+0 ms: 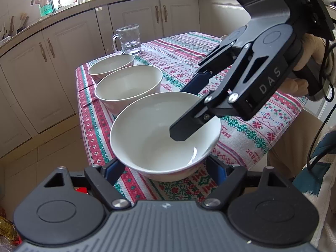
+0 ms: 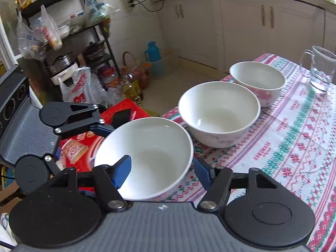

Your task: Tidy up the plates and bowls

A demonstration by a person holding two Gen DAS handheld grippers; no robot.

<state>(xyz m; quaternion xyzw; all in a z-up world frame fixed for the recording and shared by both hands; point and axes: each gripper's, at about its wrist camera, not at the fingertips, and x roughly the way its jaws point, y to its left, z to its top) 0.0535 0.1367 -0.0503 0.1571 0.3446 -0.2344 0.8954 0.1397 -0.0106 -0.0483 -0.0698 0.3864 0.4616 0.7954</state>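
Nearest bowl (image 2: 147, 157) sits at the counter (image 2: 294, 147) edge, first of three in a row; the right hand-held gripper (image 2: 162, 171) straddles its rim, spread, while the left hand-held gripper (image 1: 166, 168), also spread, flanks its base.

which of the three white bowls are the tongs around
The nearest bowl, at the table's front edge: both tongs straddle its rim. The middle bowl and far bowl stand untouched.

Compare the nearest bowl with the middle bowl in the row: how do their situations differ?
The nearest bowl has the right gripper straddling its wall, one finger inside and one outside, and the left gripper flanks it; the middle bowl is untouched. The nearest bowl sits at the table's corner; the middle bowl lies between it and the far bowl. Both are white inside, empty and upright on the tablecloth.
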